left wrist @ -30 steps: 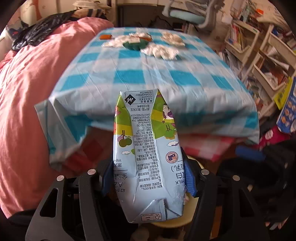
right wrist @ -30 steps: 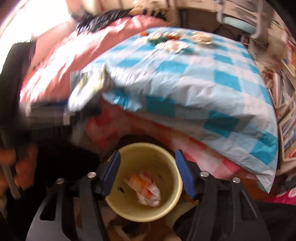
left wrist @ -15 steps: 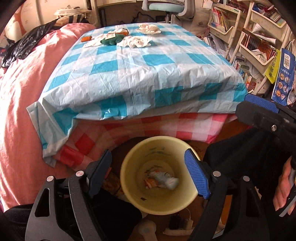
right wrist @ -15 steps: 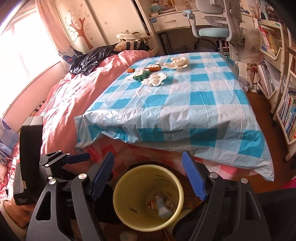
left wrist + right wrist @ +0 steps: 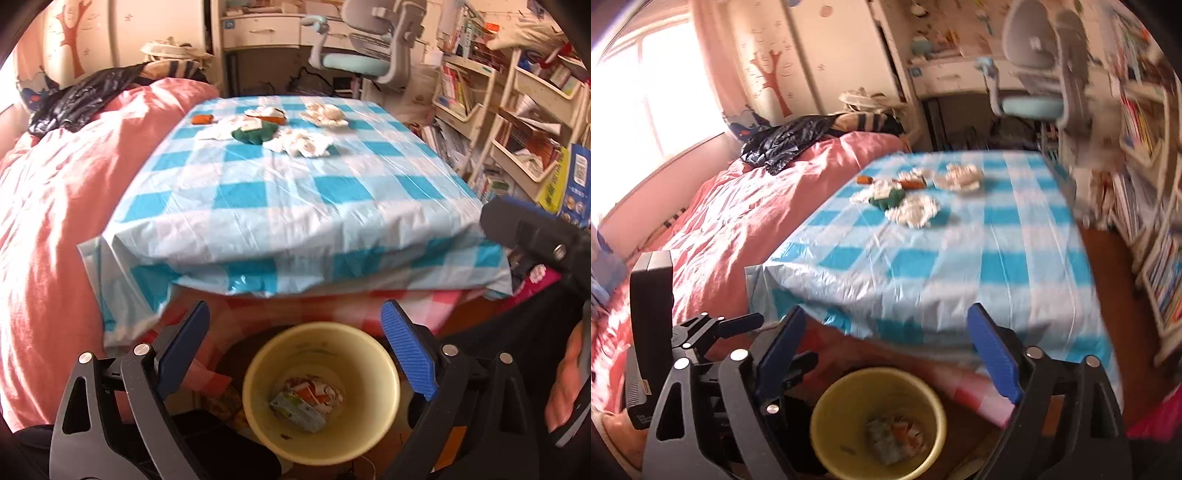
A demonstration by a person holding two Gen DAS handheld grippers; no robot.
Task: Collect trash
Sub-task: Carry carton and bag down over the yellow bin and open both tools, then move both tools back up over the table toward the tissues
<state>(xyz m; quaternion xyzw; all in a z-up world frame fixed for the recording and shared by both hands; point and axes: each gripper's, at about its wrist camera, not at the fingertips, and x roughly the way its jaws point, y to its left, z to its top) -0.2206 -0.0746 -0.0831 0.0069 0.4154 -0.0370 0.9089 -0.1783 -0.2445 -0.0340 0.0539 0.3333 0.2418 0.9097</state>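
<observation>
A yellow bin (image 5: 321, 391) stands on the floor below the table's near edge, with a milk carton (image 5: 297, 410) and an orange wrapper inside. It also shows in the right wrist view (image 5: 879, 421). My left gripper (image 5: 295, 347) is open and empty above the bin. My right gripper (image 5: 886, 347) is open and empty above it too. Crumpled white tissues (image 5: 303, 144), a green wrapper (image 5: 255, 133) and an orange piece (image 5: 201, 119) lie at the table's far end; the tissues (image 5: 916, 210) show in the right wrist view too.
The table has a blue-checked plastic cloth (image 5: 288, 199) over a red-checked one. A pink bed (image 5: 55, 192) lies to the left. Shelves with books (image 5: 517, 129) stand right. An office chair (image 5: 362, 55) and desk are beyond the table.
My left gripper opened and let go of the milk carton, which now lies in the bin. Both grippers have risen and tilted up toward the table.
</observation>
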